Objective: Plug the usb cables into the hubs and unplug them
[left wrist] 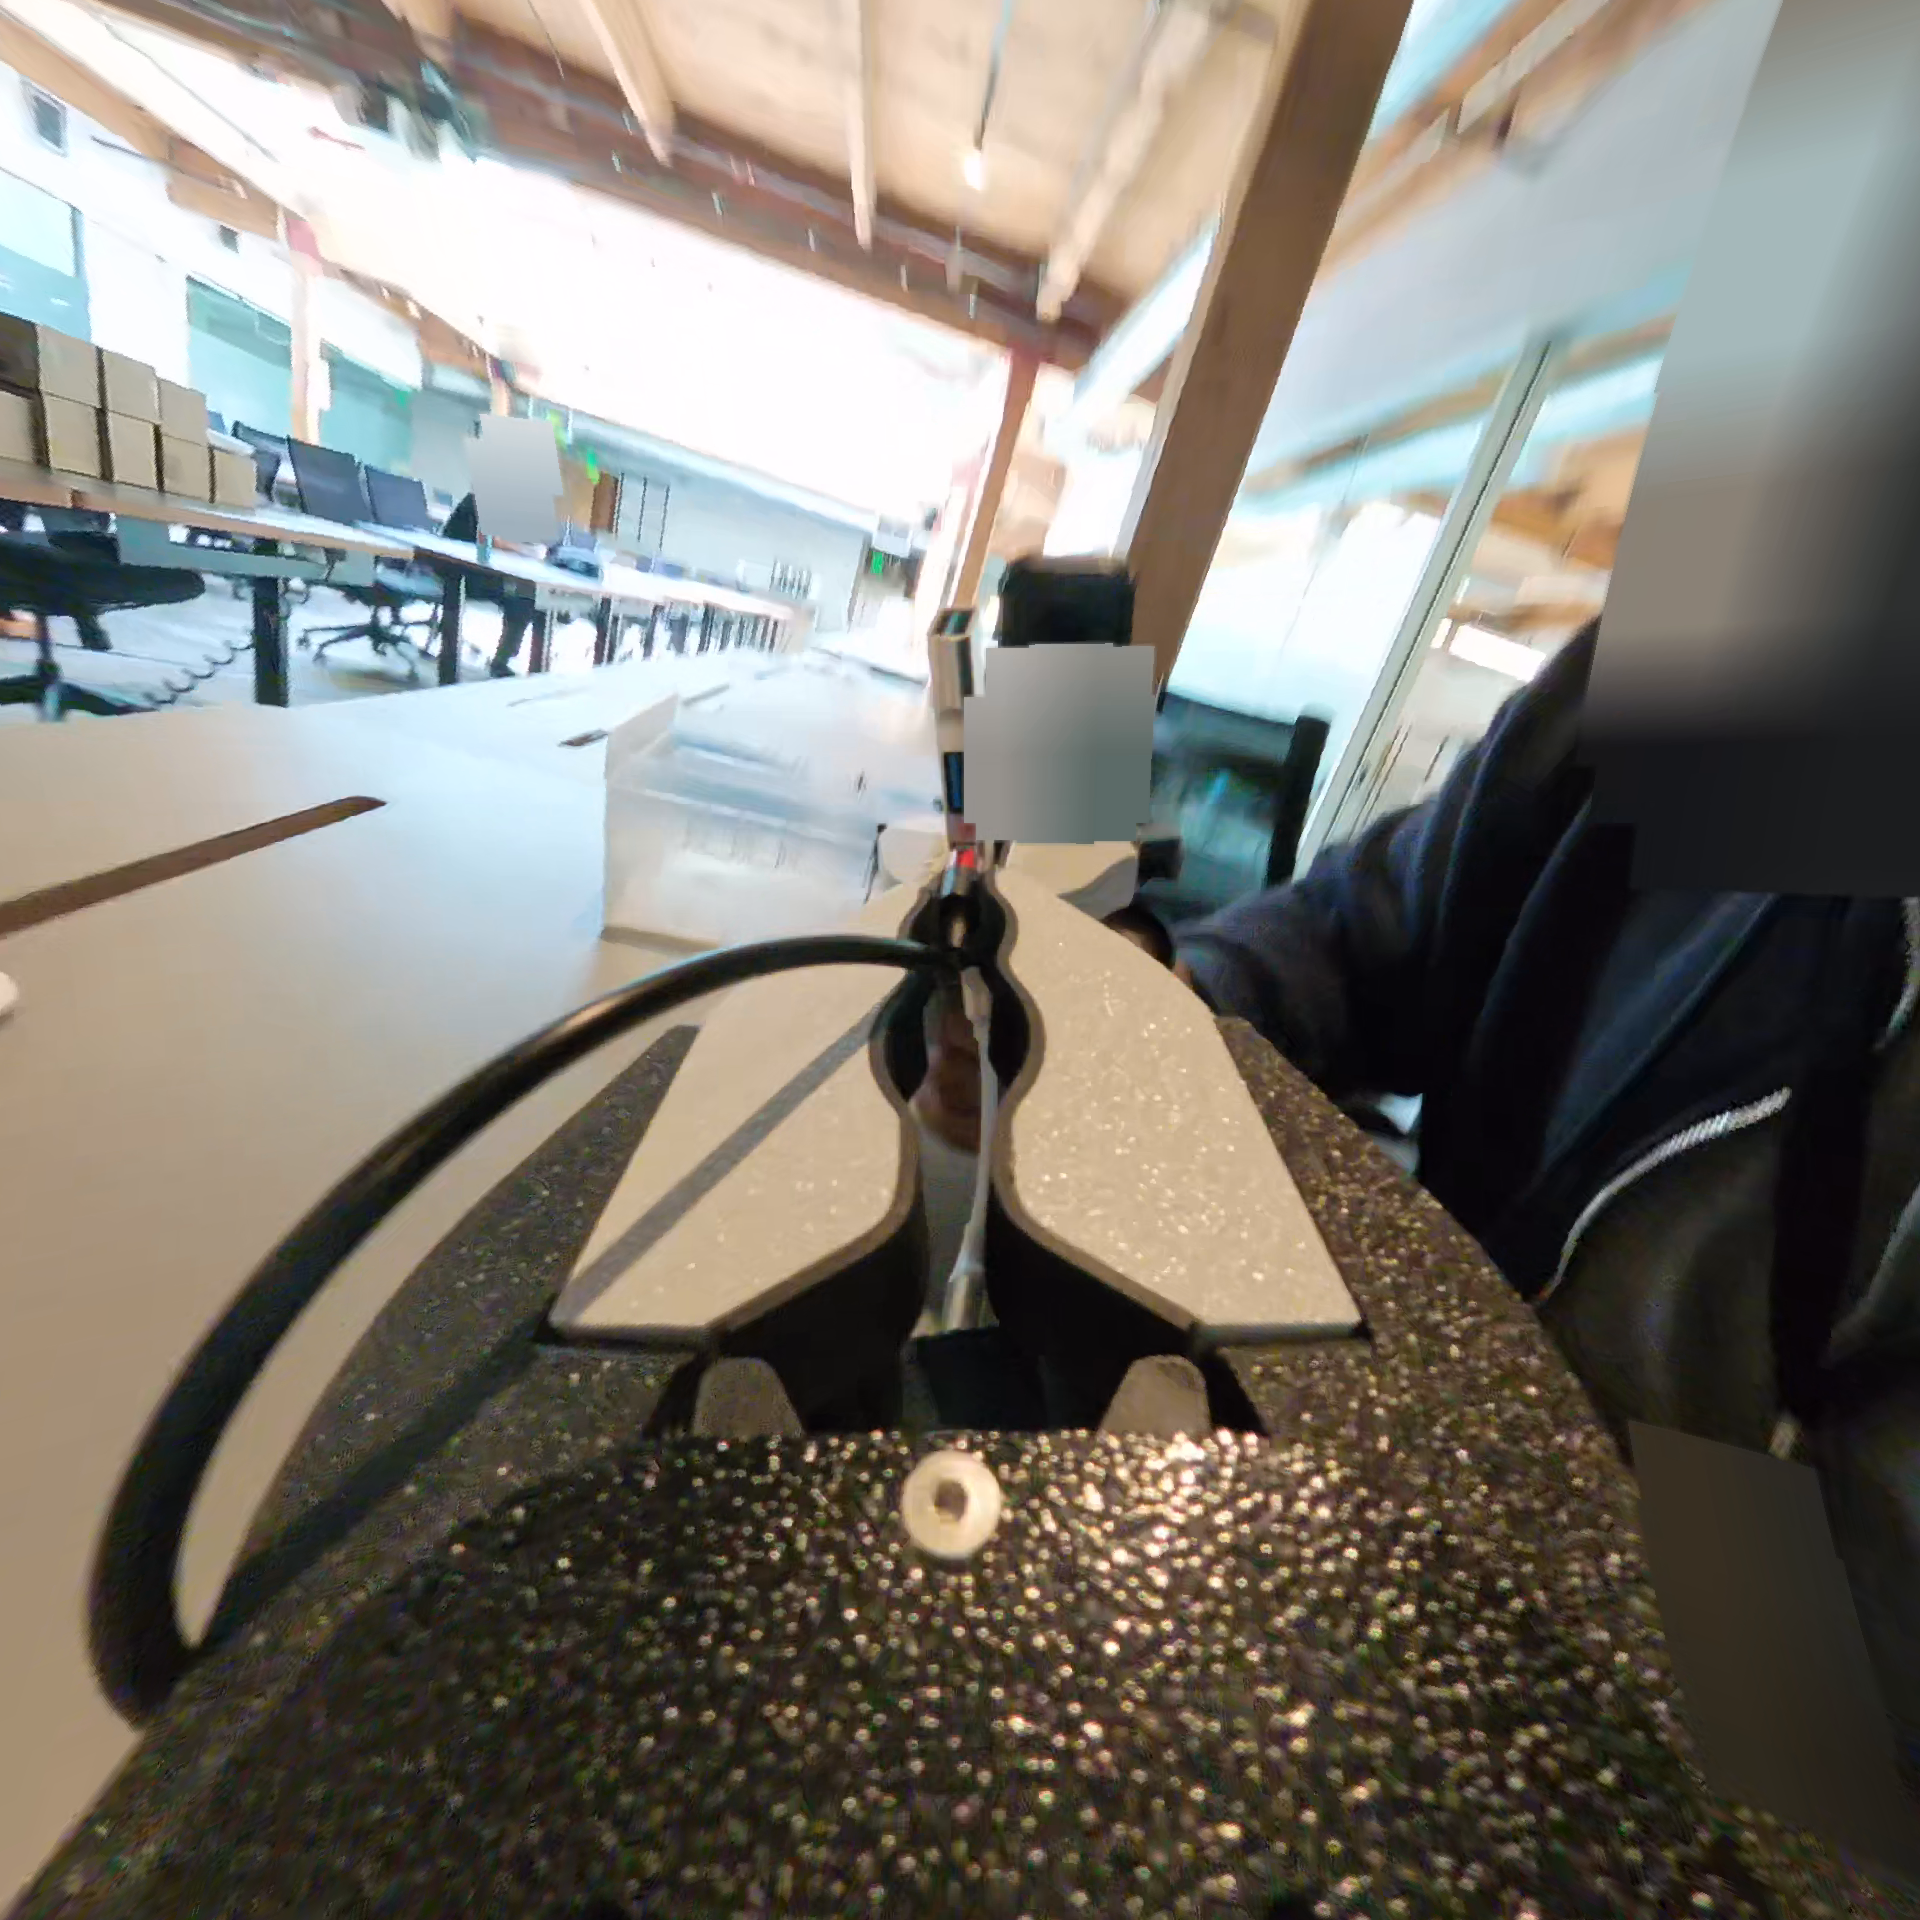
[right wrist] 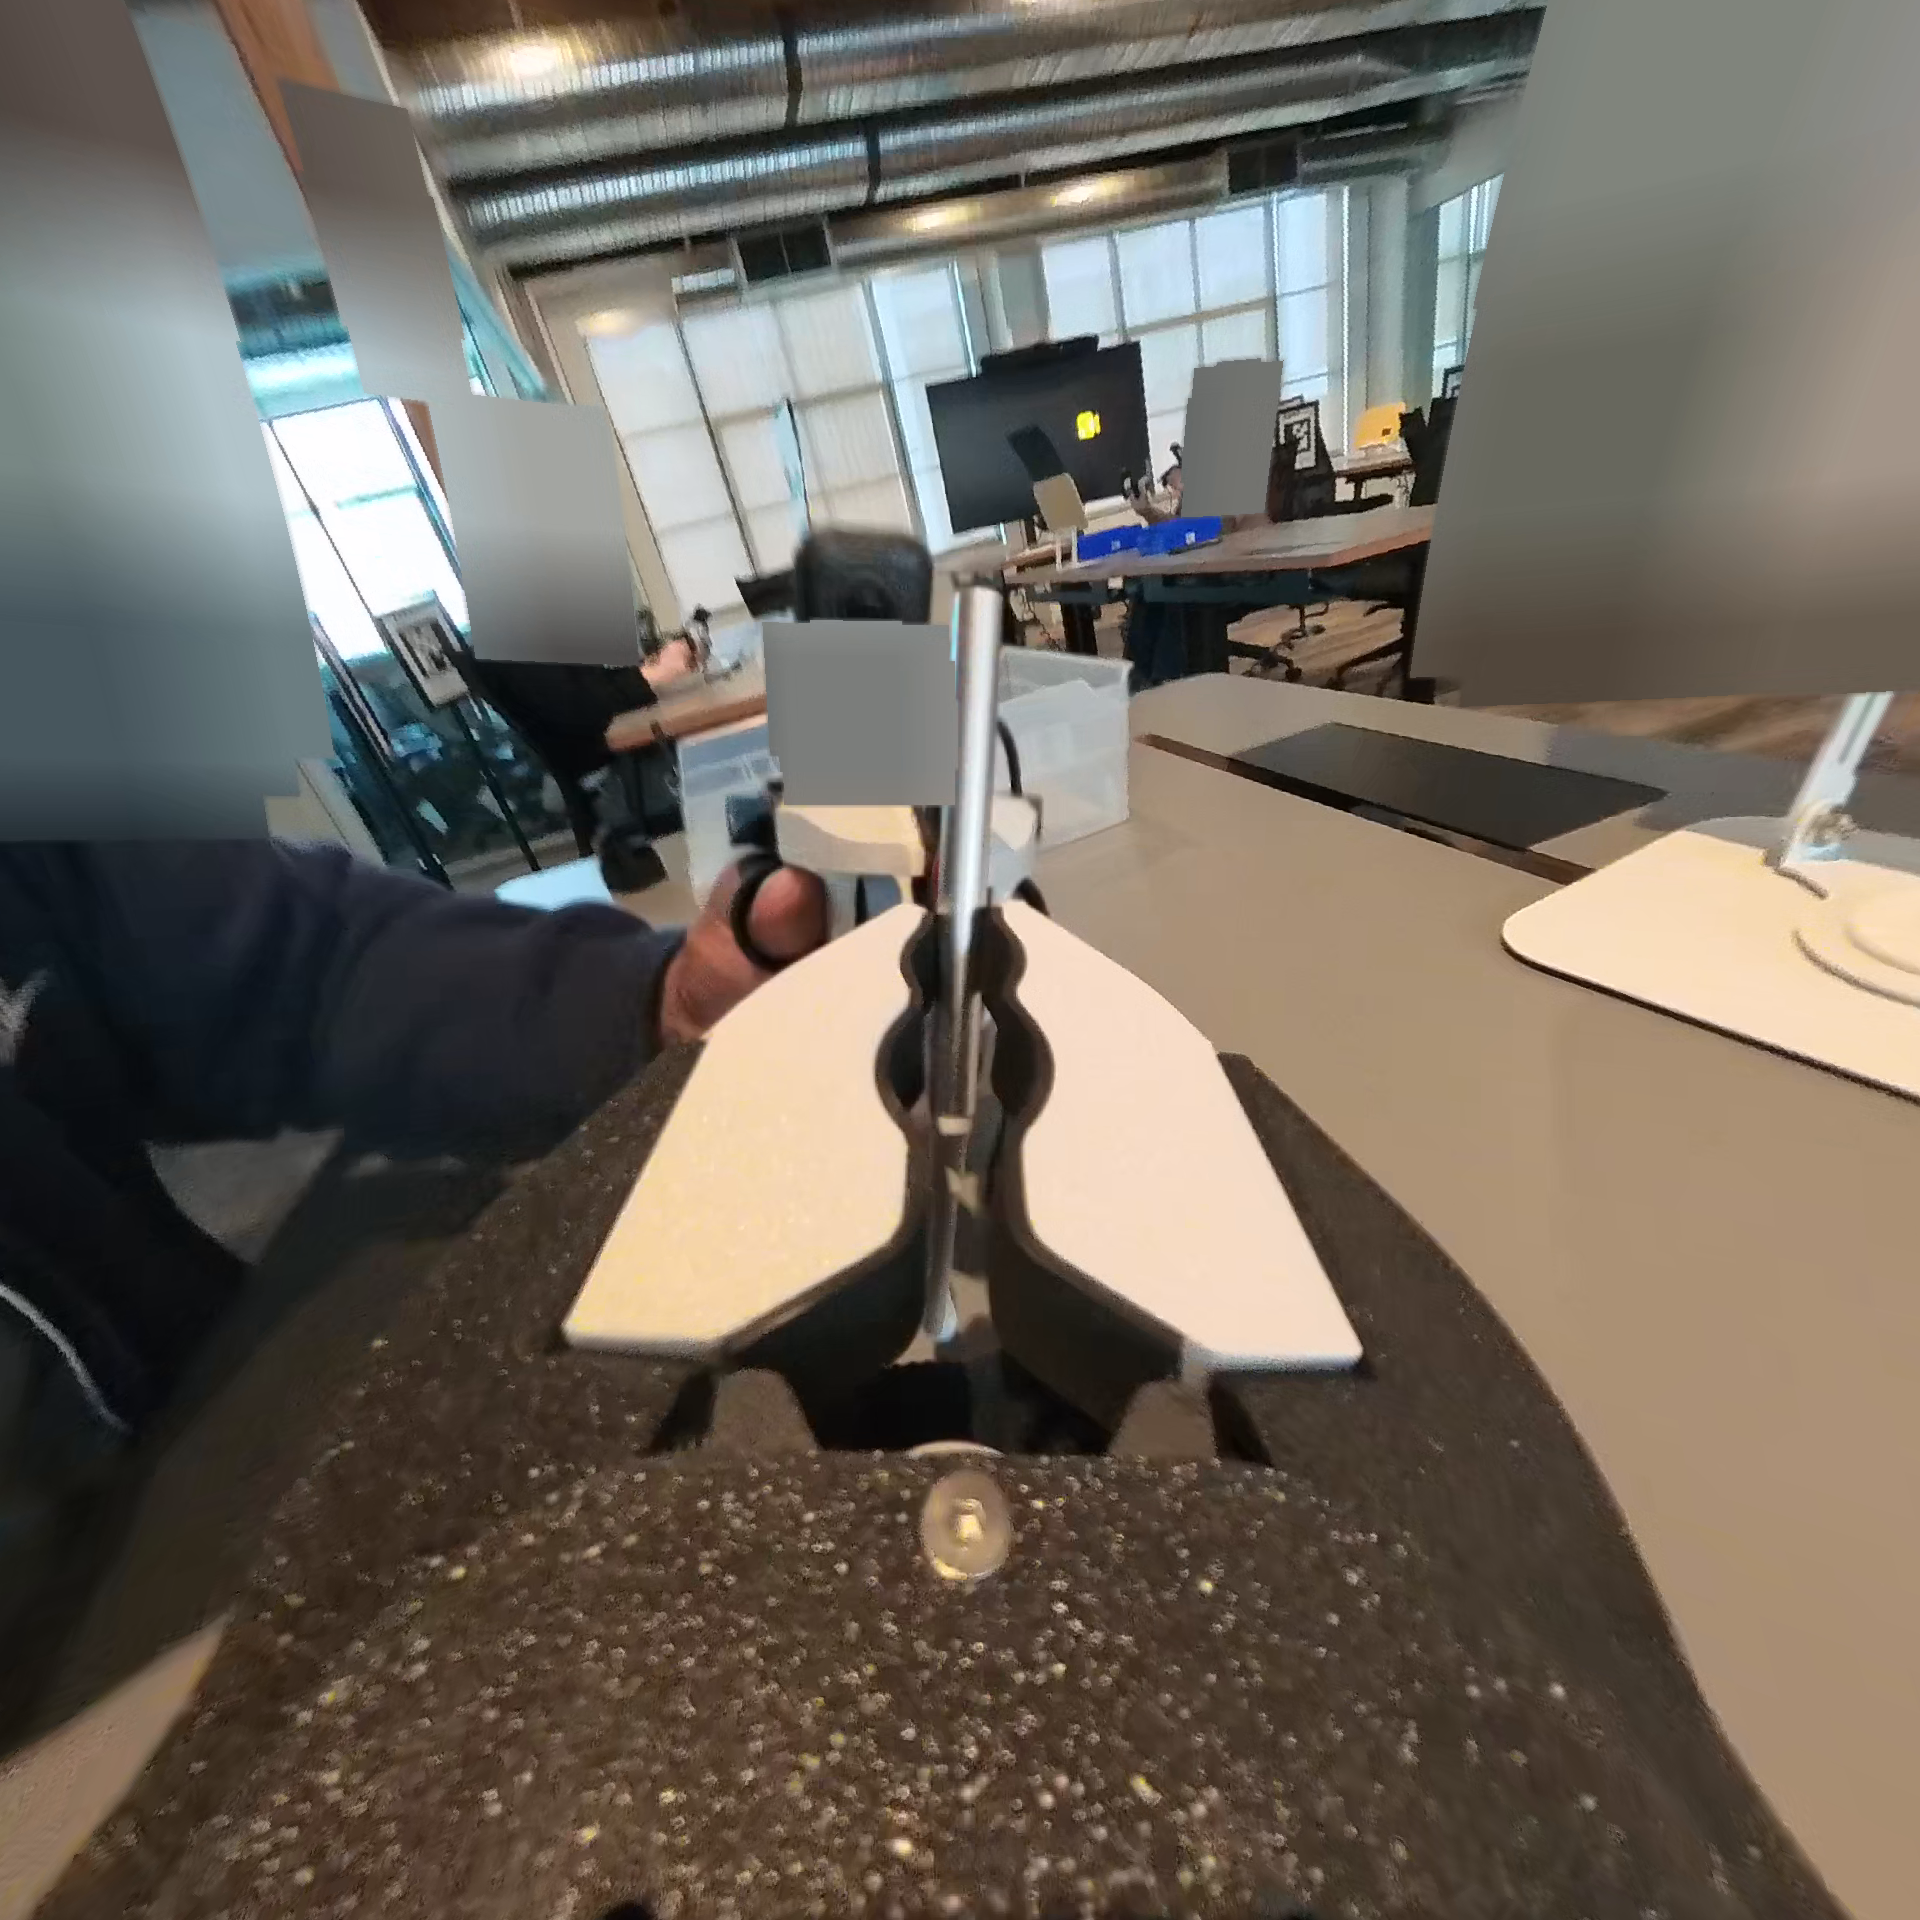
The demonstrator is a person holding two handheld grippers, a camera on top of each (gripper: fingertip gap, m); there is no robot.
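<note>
1. Left gripper [left wrist: 961, 914] is nearly shut. Its white fingers pinch the end of a black cable [left wrist: 312, 1195] at the tips. The cable loops out to the left and runs off behind the gripper's black body.
2. Right gripper [right wrist: 961, 920] is nearly shut too. It holds a thin silver hub [right wrist: 971, 790] edge-on between its fingers. The hub stands up past the tips and also runs back down the gap toward the camera.
3. Both grippers are up in the air over a big grey table [left wrist: 260, 987] and face each other, tips close together.
4. In the left wrist view, the hub [left wrist: 951, 675] stands just past the cable's plug. A blue port and a small red bit [left wrist: 966, 860] show where they meet. I cannot tell if the plug is fully in.
5. A dark blue sleeve [right wrist: 312, 987] and a hand [right wrist: 738, 956] hold the left gripper in the right wrist view.
6. A white stand base [right wrist: 1714, 956] sits on the table to the right, cut off by the edge.
7. A clear bin [right wrist: 1060, 727] sits on the table behind the hub, partly hidden.
8. A thin white cord [left wrist: 982, 1143] shows in the gap between the left fingers. Its ends are hidden.
9. Grey patches cover parts of both views. The left wrist view is blurry.
</note>
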